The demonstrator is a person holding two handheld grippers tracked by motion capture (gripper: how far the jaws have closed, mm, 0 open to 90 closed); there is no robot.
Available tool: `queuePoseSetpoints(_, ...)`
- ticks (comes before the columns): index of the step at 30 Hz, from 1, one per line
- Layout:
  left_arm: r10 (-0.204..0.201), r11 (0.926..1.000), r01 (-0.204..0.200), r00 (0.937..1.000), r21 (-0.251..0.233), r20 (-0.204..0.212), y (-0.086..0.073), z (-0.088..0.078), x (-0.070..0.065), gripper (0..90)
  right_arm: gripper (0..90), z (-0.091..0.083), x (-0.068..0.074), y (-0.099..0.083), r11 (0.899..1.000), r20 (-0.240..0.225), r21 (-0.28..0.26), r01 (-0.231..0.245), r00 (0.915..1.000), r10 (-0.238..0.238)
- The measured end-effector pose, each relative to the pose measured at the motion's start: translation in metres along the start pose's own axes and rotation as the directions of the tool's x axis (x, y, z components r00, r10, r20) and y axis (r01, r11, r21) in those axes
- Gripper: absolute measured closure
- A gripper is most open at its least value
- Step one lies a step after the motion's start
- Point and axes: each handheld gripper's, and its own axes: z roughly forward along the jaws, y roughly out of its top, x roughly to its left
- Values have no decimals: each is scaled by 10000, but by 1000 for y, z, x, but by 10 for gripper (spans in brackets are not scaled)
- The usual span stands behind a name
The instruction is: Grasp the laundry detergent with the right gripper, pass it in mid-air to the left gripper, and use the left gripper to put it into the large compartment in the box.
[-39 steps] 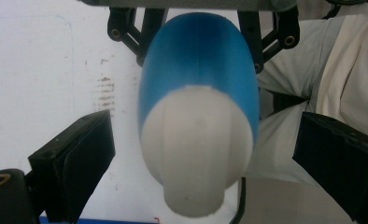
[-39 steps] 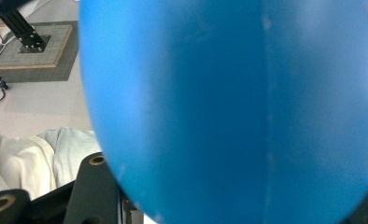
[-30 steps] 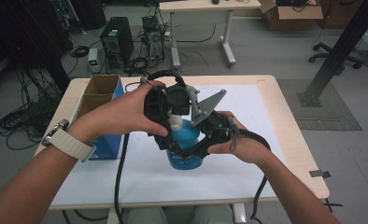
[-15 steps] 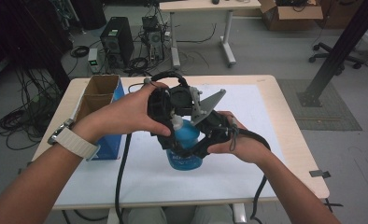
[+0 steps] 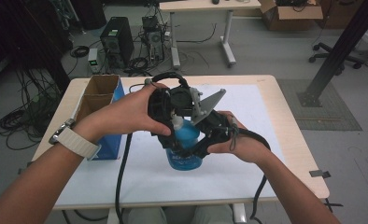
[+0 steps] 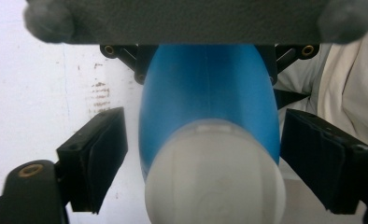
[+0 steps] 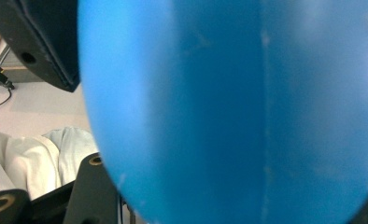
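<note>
Two grippers meet over one blue bottle (image 5: 184,147) that stands near the middle of the table (image 5: 266,154), on a white sheet (image 5: 247,109) that covers most of the top. The left gripper (image 5: 173,122) comes down over the bottle's white cap (image 5: 177,123); in the left gripper view its two black pads (image 6: 95,156) stand apart on either side of the cap (image 6: 215,177) with a gap on each side, so the jaws are open and touch nothing. The right gripper (image 5: 198,144) reaches in from the right at the bottle's blue body; in the right gripper view the blue wall (image 7: 229,112) sits right against the lens between the jaws, but their tips are hidden, so I cannot tell whether it grips the bottle or only brackets it. One hand holds each tool: the left hand (image 5: 126,114), with a watch at the wrist, and the right hand (image 5: 240,142). One black cable (image 5: 121,172) trails from the left gripper over the near edge. One open cardboard box (image 5: 98,95) with blue sides sits at the left edge, just beside the left hand. The sheet lies bare to the right of the bottle and in front of it, up to the table's right and near edges. Beyond the far edge stand two computer towers (image 5: 116,42) on the floor and one second table (image 5: 205,7).
</note>
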Motion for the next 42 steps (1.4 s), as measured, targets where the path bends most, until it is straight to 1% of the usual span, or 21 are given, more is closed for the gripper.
queuePoseSetpoints(3,28,10000,-28,10000,12,-1,0,0,0,187,430,0,-1,0,9999,97,56,87,9999,-88)
queuePoseSetpoints(4,-20,10000,20,10000,51,30,0,0,0,195,430,0,1,0,10000,-85,27,-66,9999,67)
queuePoseSetpoints(7,50,10000,-50,10000,39,-6,0,0,0,218,430,0,1,0,10000,-101,23,-66,9999,66)
queuePoseSetpoints(8,-8,10000,8,10000,42,19,0,0,0,233,430,0,1,0,10000,-96,23,-57,9999,57)
queuePoseSetpoints(12,35,10000,-35,10000,13,-11,0,0,0,269,430,1,1,0,10000,-100,35,-75,9999,75)
queuePoseSetpoints(15,1,10000,-1,10000,17,-10,-1,0,-1,280,430,1,0,0,10000,7,87,25,10000,-25)
queuePoseSetpoints(17,39,10000,-39,10000,45,-20,-1,0,0,286,430,1,0,0,10000,-5,73,22,10000,-22)
queuePoseSetpoints(19,-19,10000,19,10000,8,-11,-1,1,-1,292,430,1,0,0,10000,2,73,36,10000,-36)
queuePoseSetpoints(20,49,10000,-49,10000,2,-43,-1,1,0,304,430,2,0,0,9999,70,91,102,9999,-102)
queuePoseSetpoints(21,35,10000,-35,10000,47,-11,-1,1,-1,313,430,2,0,0,9999,69,90,93,9999,-94)
queuePoseSetpoints(24,69,9999,-69,10000,78,-10,-1,2,-1,333,430,2,1,0,10000,-85,73,-67,9999,67)
queuePoseSetpoints(25,140,9999,-140,9999,70,-34,-1,2,-1,347,430,2,1,0,9999,-87,103,-69,9999,70)
queuePoseSetpoints(27,117,9999,-117,9999,37,-33,-1,2,-1,364,430,2,1,0,9999,-81,119,-35,10000,36)
queuePoseSetpoints(34,221,9997,-221,9997,76,-38,-1,2,-2,375,431,3,2,-1,9999,-98,125,-33,9999,34)
queuePoseSetpoints(38,205,9998,-205,9998,63,-76,-1,3,-2,376,430,2,2,-1,9999,-57,141,-35,10000,36)
queuePoseSetpoints(42,231,9993,-226,9996,282,-182,0,3,-4,378,430,3,2,-1,9999,-29,129,62,10000,-62)
